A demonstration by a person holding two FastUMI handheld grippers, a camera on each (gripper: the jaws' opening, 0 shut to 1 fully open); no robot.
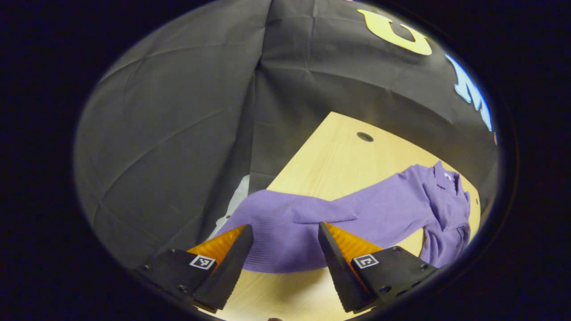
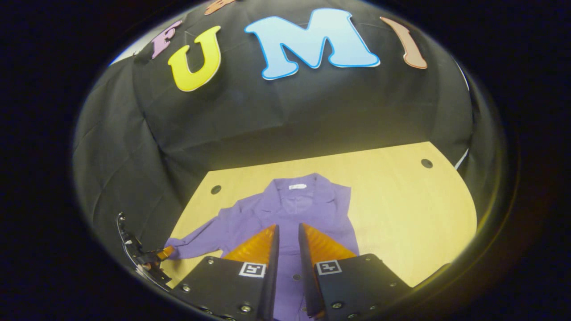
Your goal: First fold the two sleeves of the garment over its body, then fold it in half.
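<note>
1. While the purple garment [image 2: 285, 209] lies on the wooden table [image 2: 401, 200], I see one sleeve [image 2: 196, 240] stretched out, unfolded.
2. My left gripper [image 1: 285, 232] is spread; my right gripper [image 2: 288, 232] is nearly closed, empty.
3. Halving remains.

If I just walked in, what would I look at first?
The purple shirt jumps out: it lies spread on the pale wooden table, collar toward the black cloth wall, one sleeve stretched out sideways. In the left gripper view, the left gripper is wide open over that sleeve's end. In the right gripper view, the right gripper is over the shirt's body, its fingers nearly together.
</note>
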